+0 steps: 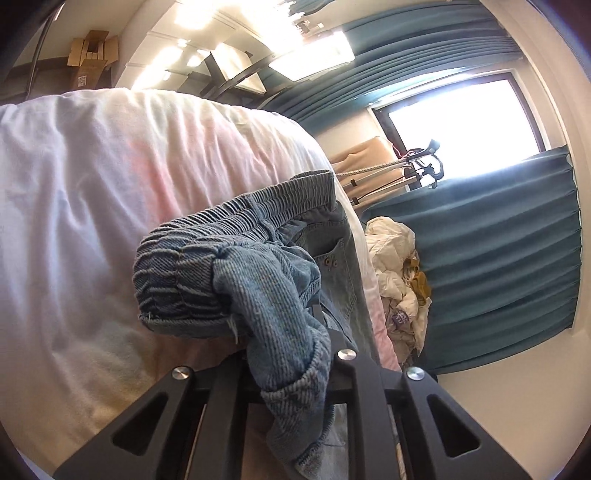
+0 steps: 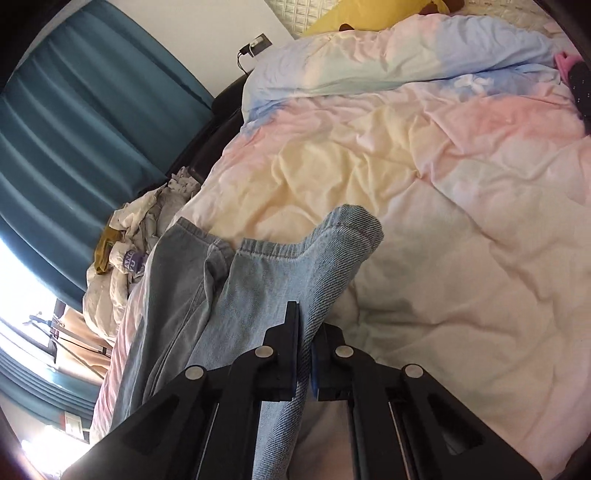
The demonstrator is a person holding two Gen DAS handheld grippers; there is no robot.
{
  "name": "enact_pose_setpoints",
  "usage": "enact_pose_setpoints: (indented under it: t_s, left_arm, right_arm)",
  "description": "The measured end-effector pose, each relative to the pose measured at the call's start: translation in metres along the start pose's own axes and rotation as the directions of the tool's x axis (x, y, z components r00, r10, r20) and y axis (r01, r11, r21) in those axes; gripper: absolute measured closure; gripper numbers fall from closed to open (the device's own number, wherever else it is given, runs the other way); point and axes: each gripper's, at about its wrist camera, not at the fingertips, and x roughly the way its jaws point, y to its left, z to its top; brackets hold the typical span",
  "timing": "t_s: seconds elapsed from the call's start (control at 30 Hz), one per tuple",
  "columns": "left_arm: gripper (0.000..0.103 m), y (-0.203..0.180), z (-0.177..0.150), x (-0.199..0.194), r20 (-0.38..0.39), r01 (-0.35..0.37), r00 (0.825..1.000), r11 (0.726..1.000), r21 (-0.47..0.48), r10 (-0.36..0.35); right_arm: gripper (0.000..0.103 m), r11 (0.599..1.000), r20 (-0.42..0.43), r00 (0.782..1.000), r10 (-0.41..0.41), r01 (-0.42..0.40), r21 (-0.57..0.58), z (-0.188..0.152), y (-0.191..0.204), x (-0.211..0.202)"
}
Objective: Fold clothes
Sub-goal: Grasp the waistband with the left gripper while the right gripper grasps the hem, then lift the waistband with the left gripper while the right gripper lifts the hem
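Wrinkled quilt (image 2: 424,177) in pale pink, yellow and blue, spread over a bed. Teal curtain (image 2: 85,122) along the left in the right wrist view, bright window at the lower left. Heap of white laundry (image 2: 122,254) beside the bed edge, a mustard piece in it. Wall socket (image 2: 256,44) with a plug above the bed's corner. Yellow pillow (image 2: 354,16) at the top.

From the left wrist: quilt (image 1: 110,184) filling the left, cardboard boxes (image 1: 92,51) high up, bright ceiling lights, a metal stand (image 1: 391,173) before the window (image 1: 461,122), curtain (image 1: 498,258) on the right, laundry (image 1: 395,266) below it.

Left gripper (image 1: 295,354) closed on jeans (image 1: 236,273), gathered waistband bunched ahead of it, denim draped over the fingers and hiding the tips. Right gripper (image 2: 304,332) clamped tight on the jeans (image 2: 280,280), a fold of light denim pinched between blue-lined fingers (image 2: 292,332); waistband raised ahead, legs trailing down the bed's left edge.

Purple label among the laundry (image 2: 133,260), white letters on it, possibly "AN" and "YU", too small to be sure.
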Motion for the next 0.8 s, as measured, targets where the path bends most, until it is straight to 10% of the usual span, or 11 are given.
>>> enact_pose_setpoints:
  t_s: [0.4, 0.8]
  left_arm:
    - [0.092, -0.001, -0.01, 0.003, 0.005, -0.088, 0.996, 0.996, 0.0, 0.088]
    - [0.095, -0.108, 0.035, 0.039, 0.108, -0.186, 0.98, 0.955, 0.229, 0.166]
  right_arm:
    - [0.1, 0.999, -0.072, 0.997, -0.033, 0.034, 0.013, -0.01, -0.019, 0.002]
    - [0.1, 0.995, -0.028, 0.994, 0.102, -0.102, -0.005, 0.045, 0.066, 0.007]
